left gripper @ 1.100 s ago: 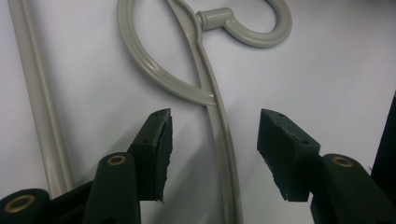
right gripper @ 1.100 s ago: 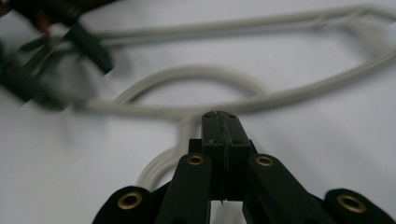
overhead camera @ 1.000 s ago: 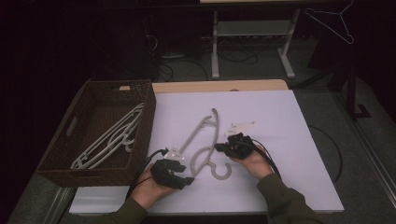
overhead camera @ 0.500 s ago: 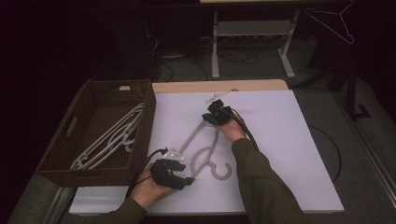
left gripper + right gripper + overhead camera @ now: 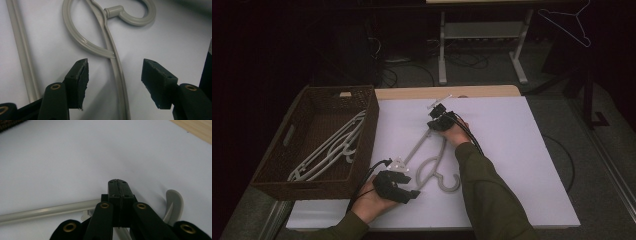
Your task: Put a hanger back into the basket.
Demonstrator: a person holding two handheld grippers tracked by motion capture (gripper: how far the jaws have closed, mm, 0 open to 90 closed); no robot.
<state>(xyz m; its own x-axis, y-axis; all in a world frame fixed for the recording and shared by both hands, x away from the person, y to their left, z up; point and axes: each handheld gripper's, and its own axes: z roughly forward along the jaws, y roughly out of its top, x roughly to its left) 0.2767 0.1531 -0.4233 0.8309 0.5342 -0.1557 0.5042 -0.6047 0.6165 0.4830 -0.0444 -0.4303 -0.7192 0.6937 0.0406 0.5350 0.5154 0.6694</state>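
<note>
A grey plastic hanger (image 5: 432,160) lies flat on the white surface (image 5: 522,165), a little left of the middle of the high view, with its hook curling toward the lower centre of the frame and its far shoulder reaching up toward the centre.

The left gripper (image 5: 398,186) sits at the lower left of that view, held in the person's left hand (image 5: 371,202), just beside the near end of the hanger. In the left gripper view its fingers (image 5: 81,80) are released and stand well apart, with one thin arm of the hanger (image 5: 119,80) running up between them, touched by neither pad. Past the fingers, the hanger's loop and hook fill the upper middle of that frame, and the straight bar runs along the left edge.

The right gripper (image 5: 439,119) is near the centre of the high view, at the far shoulder of the hanger, with the sleeved right forearm (image 5: 487,185) stretching down to the bottom edge. In the right gripper view its fingers (image 5: 119,191) are clenched together with nothing visible between them, above the hanger's bar (image 5: 50,211) at the lower left and its curved end at the lower right.

A dark woven basket (image 5: 267,165) stands at the left edge of the surface, holding more grey hangers (image 5: 332,147).
</note>
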